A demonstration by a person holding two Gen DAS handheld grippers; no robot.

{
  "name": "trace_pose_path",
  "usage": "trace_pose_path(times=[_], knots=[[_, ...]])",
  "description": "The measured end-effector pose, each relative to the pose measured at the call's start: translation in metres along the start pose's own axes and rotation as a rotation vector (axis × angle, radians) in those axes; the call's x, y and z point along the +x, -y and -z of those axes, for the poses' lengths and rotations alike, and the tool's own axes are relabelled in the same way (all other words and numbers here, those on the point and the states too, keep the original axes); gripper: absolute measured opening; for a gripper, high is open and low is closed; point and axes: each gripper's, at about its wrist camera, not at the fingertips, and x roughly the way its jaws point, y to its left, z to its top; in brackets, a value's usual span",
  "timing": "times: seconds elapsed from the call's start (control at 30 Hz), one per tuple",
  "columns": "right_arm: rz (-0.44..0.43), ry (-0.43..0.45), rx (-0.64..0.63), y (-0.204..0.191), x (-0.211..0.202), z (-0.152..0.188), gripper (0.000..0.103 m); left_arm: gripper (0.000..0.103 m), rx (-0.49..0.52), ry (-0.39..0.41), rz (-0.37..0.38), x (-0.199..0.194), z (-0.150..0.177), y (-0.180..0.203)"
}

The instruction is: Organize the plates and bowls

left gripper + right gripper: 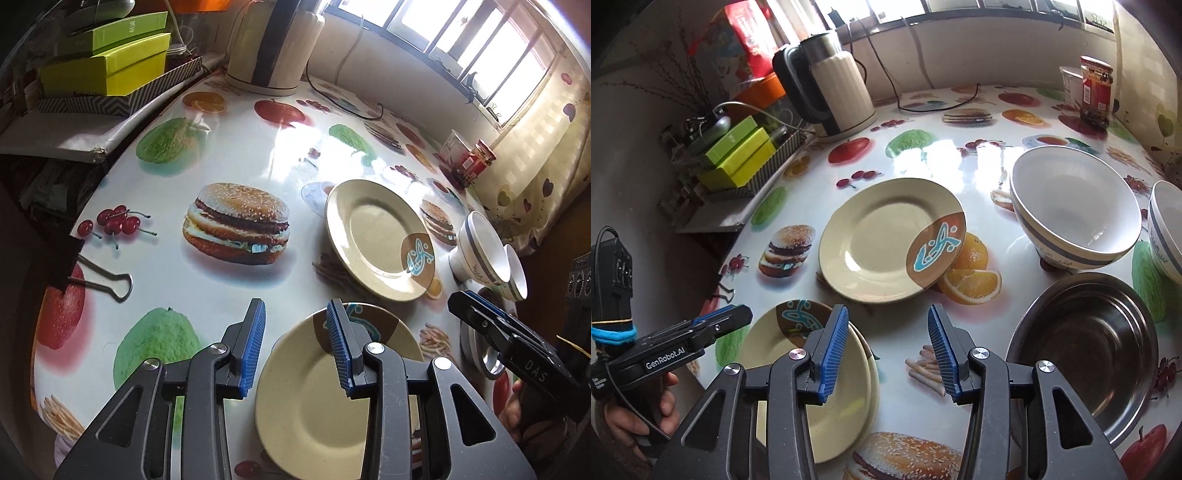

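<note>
**Both tongs spread above the plates; nothing gripped**

Left wrist view: the left gripper hangs with fingers spread over the near plate, pinching nothing. A second plate lies beyond, two white bowls to its right. A binder clip sits at the table's left edge; a kettle stands at the back.

Right wrist view: the right gripper is likewise spread and empty, between the near plate and a steel bowl. The far plate rests tilted ahead; a jar stands behind.

Home kitchen or dining corner — an electric kettle is standing on a food-print tablecloth, sauce jar sitting beside the curtained window.
</note>
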Motion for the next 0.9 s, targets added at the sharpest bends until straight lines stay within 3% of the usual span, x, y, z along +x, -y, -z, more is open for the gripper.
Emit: trace_pose_path(times=[0.17,0.4,0.9], knots=[[0.028,0.018,0.026,0.001,0.009,-0.014,0.045,0.036,0.020,-0.011,0.045,0.013,-0.027,0.007],[0.054,0.018,0.099,0.009,0.028,-0.026,0.045,0.036,0.058,-0.055,0.046,0.041,-0.057,0.015],[0.080,-0.005,0.180,0.027,0.050,-0.034,0.045,0.036,0.075,-0.118,0.072,0.079,-0.079,0.020]])
